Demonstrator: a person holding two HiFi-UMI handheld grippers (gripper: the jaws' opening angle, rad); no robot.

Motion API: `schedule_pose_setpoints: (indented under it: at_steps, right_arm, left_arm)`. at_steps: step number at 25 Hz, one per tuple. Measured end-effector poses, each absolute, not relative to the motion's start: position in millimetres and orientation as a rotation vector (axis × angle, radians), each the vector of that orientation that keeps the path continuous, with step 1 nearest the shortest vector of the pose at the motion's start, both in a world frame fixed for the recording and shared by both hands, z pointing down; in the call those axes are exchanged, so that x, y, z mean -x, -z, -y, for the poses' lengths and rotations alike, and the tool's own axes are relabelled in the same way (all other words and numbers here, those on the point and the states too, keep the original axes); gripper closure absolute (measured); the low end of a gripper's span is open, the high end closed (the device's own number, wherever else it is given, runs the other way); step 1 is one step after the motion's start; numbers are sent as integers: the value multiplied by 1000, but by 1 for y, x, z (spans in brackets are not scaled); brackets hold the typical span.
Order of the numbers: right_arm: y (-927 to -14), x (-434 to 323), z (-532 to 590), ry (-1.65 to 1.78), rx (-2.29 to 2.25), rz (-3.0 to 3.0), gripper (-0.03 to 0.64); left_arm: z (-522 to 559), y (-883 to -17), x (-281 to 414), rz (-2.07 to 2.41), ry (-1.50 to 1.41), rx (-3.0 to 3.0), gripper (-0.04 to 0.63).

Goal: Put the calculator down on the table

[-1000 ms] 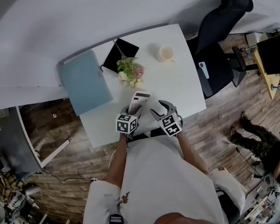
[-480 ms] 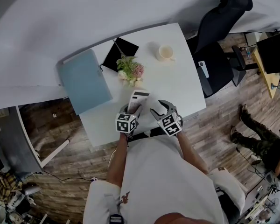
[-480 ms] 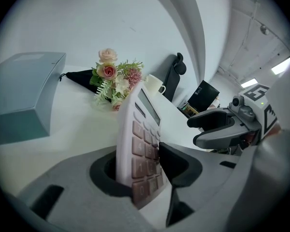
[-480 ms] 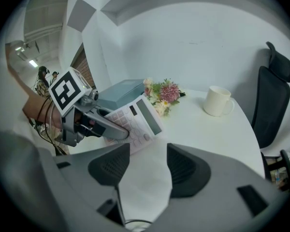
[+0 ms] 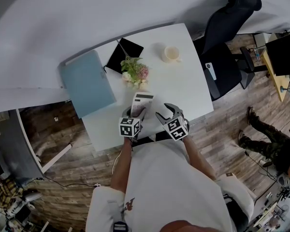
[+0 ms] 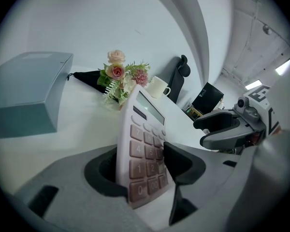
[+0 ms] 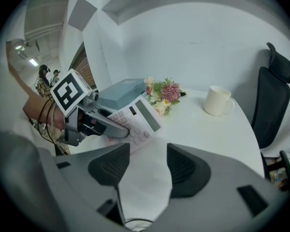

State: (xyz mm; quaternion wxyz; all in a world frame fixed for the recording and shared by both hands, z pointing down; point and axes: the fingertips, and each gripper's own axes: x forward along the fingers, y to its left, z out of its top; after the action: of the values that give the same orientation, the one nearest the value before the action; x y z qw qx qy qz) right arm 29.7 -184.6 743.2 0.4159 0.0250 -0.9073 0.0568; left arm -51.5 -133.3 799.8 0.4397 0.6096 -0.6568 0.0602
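The calculator (image 6: pixel 139 129) is at the near edge of the white surface (image 5: pixel 186 88), just on the near side of the bunch of flowers (image 5: pixel 134 73). Its display end points far, towards the blooms. Its key end sits in the left claw (image 6: pixel 142 161), whose jaws have just been opening. They now stand spread wider than the calculator is thick. The calculator stays between them, tilted and leaning back against the left-hand jaw, with its keys facing right. In the right gripper view its near end is raised, with one jaw of the left claw lying across the keys. Whether its far end rests on the surface I cannot tell.

The right claw (image 5: pixel 165 113) hovers close beside it on the right. Its jaws are apart, with nothing between them but bare white surface.

Farther off, a blue-grey box (image 5: pixel 87 83) overhangs the left edge. A black pouch (image 5: pixel 125 56) lies beyond the flowers, and a cream mug (image 5: pixel 172 55) stands at the far right. A black office chair (image 5: pixel 227 37) stands off the right side.
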Motion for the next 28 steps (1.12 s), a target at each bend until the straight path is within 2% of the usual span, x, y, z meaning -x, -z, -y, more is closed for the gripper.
schedule_pose_setpoints:
  at_steps: [21,28]
  right_arm:
    - [-741,-18,179,-104,-87,2278,365]
    - [-739,-16,175,-106,-123,2280,365]
  left_arm:
    - [126,-807,66,1692,-214,-1474,273]
    - [126,-808,68,1691,-235,-1467,267]
